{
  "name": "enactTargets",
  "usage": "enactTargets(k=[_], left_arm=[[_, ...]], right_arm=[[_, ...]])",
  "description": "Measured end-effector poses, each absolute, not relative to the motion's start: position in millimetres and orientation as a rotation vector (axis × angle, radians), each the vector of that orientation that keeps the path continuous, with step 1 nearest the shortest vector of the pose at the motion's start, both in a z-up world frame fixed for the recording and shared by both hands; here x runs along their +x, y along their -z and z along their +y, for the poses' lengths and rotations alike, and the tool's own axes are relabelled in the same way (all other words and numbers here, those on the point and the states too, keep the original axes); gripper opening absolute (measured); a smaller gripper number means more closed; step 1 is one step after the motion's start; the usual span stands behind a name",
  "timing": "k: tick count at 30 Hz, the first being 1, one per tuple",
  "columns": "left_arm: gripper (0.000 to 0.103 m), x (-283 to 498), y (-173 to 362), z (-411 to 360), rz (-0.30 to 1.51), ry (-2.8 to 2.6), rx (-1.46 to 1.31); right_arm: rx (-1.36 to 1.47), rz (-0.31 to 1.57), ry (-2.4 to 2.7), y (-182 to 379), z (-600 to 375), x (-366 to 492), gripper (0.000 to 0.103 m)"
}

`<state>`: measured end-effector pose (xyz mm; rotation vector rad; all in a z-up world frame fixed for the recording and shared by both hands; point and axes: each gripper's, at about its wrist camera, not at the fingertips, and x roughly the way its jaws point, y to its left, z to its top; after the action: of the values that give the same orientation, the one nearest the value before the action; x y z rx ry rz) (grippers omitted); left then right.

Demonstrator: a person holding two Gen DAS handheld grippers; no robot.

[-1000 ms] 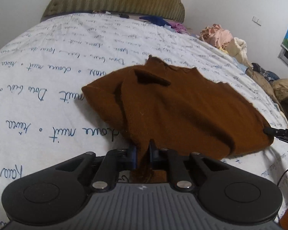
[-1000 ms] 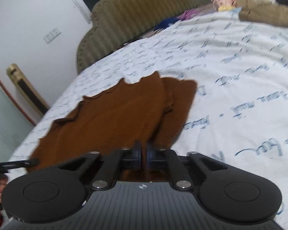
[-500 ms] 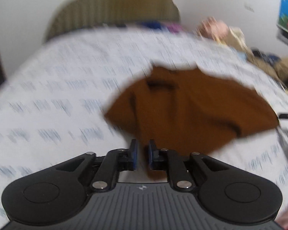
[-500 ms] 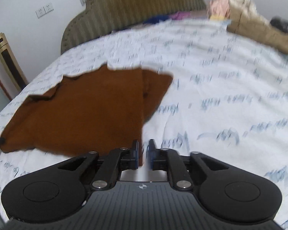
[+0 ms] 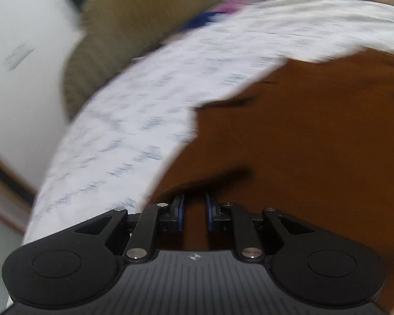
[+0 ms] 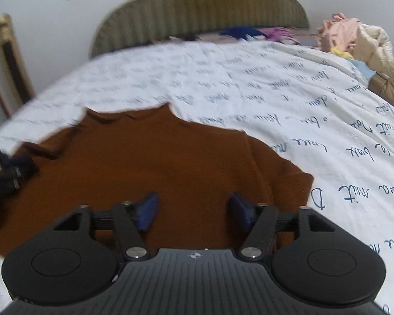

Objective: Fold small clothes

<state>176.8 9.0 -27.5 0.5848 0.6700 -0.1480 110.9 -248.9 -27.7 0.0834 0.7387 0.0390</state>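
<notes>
A brown knit top (image 6: 149,168) lies spread on the white bedsheet (image 6: 289,99) with blue script. In the right wrist view my right gripper (image 6: 193,208) is wide open and empty, low over the top's near edge. The left gripper shows at that view's left edge (image 6: 2,170), over the top's left side. In the blurred left wrist view the top (image 5: 302,144) fills the right half. My left gripper (image 5: 194,214) stands low over it with a narrow gap between its blue pads (image 5: 180,212). Whether cloth is pinched between them is unclear.
A padded olive headboard (image 6: 202,10) stands at the far end of the bed. A pile of pink and beige clothes (image 6: 354,39) lies at the far right. Blue and purple garments (image 6: 252,32) lie by the headboard. A wall with a socket is on the left.
Both grippers carried the top's near edge forward and down over the garment. The right gripper then opened wide and let go. The left gripper swung to the top's left side and its jaws parted slightly.
</notes>
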Motion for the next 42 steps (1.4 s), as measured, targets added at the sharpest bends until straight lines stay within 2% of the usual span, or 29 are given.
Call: enactTargets(k=[2, 4, 8, 9, 10, 11, 12, 13, 16, 21, 24, 28, 32, 36, 38, 42], left_arm=[[0.016, 203.1, 18.0, 26.8, 0.714, 0.039, 0.446], [0.016, 210.5, 3.0, 47.8, 0.712, -0.021, 0.327], [0.019, 176.8, -17.9, 67.5, 0.692, 0.024, 0.268], [0.029, 162.5, -19.3, 70.9, 0.687, 0.048, 0.266], [0.045, 149.3, -20.3, 74.2, 0.681, 0.07, 0.266], [0.055, 135.9, -19.4, 77.9, 0.67, 0.085, 0.259], [0.073, 121.7, -17.4, 84.5, 0.658, 0.093, 0.242], [0.077, 108.1, -15.1, 91.2, 0.652, 0.098, 0.226], [0.077, 76.1, -9.1, 111.1, 0.669, 0.136, 0.191], [0.083, 65.2, 20.6, 117.5, 0.701, 0.153, 0.214], [0.083, 67.1, 16.4, 118.0, 0.687, 0.14, 0.179], [0.082, 71.1, 3.0, 128.5, 0.656, 0.125, 0.045], [0.082, 72.0, 2.4, 134.1, 0.712, 0.144, -0.058], [0.082, 37.4, 3.2, 131.6, 0.647, 0.197, 0.012], [0.082, 23.0, 7.3, 135.6, 0.636, 0.242, 0.024], [0.082, 19.4, 19.0, 142.4, 0.695, 0.353, -0.042]], right_arm=[[0.056, 0.724, -0.032, 35.4, -244.5, 109.6, 0.079], [0.022, 0.708, -0.036, 37.8, -238.5, 101.3, 0.084], [-0.032, 0.671, -0.013, 29.5, -230.3, 83.8, 0.085], [-0.032, 0.65, -0.019, 25.6, -228.9, 76.4, 0.086], [-0.031, 0.636, -0.034, 23.4, -229.0, 71.4, 0.089], [-0.033, 0.632, -0.054, 22.6, -228.4, 65.5, 0.093], [-0.042, 0.642, -0.071, 23.7, -228.0, 61.3, 0.095], [-0.062, 0.671, -0.08, 26.9, -227.7, 58.9, 0.096], [-0.099, 0.68, -0.055, 30.9, -233.8, 42.7, 0.096], [0.084, 0.605, 0.039, 22.1, -269.9, 13.1, 0.101], [0.015, 0.734, 0.08, 39.8, -269.4, 22.1, 0.099], [0.017, 0.609, 0.073, 18.1, -247.1, 7.0, 0.1], [-0.163, 0.554, -0.027, 9.0, -196.0, 10.2, 0.103], [-0.306, 0.598, 0.04, 28.3, -181.4, 21.8, 0.102], [-0.267, 0.562, 0.065, 28.4, -192.9, 10.0, 0.103], [0.016, 0.566, 0.052, 20.8, -246.6, -15.8, 0.102]])
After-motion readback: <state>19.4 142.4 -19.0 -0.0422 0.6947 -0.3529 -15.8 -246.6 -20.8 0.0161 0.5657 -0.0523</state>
